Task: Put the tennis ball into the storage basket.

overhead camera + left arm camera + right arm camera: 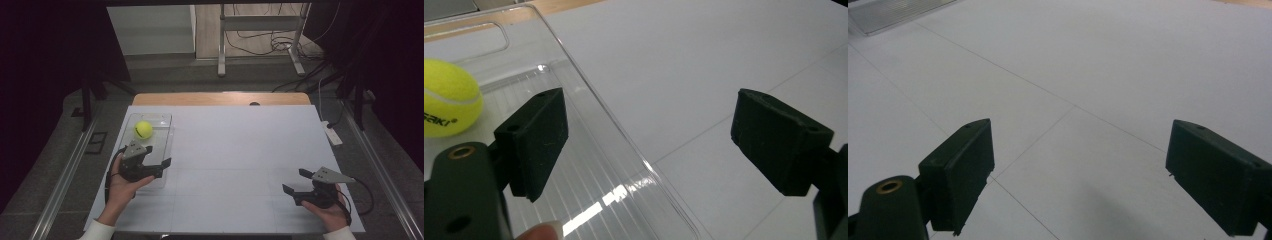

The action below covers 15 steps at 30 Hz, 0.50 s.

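Note:
A yellow tennis ball point(143, 130) lies in the far part of a clear plastic tray point(167, 131) at the table's left. My left gripper point(157, 156) hovers over the tray's near half, open, with the ball beyond it. In the left gripper view the ball point(446, 97) sits at the left edge. The tray's long wall point(589, 115) runs between the spread jaws of my left gripper point(649, 120), and no pad touches it. My right gripper point(296, 181) rests open at the table's near right; in its own view nothing lies between the jaws of the right gripper point(1078, 155).
A white sheet point(240, 150) covers the wooden table point(220, 98). A corner of the tray point(893, 12) shows far off in the right gripper view. A white power strip point(332, 134) hangs off the table's right edge. Metal frame legs point(221, 45) and cables stand on the floor beyond.

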Each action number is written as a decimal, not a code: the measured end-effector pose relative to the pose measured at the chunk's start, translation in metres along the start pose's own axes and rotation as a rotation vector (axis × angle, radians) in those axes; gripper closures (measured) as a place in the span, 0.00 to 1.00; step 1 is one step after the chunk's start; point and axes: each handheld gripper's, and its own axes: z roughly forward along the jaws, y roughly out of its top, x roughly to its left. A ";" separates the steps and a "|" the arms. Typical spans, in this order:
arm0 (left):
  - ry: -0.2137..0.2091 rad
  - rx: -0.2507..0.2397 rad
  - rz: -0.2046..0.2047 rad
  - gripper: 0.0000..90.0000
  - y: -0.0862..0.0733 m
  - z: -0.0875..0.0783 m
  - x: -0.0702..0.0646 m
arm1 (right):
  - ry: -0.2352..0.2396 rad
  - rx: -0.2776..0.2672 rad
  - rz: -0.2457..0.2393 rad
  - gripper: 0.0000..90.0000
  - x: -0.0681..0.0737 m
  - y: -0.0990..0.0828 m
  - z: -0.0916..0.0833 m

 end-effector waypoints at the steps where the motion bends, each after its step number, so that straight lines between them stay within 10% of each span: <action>1: -0.002 -0.001 0.001 0.18 -0.002 -0.001 -0.001 | 0.000 0.000 0.000 0.14 0.000 0.000 0.000; 15: -0.038 -0.005 0.017 0.18 -0.025 -0.007 -0.015 | -0.003 -0.001 -0.003 0.14 0.001 0.001 -0.001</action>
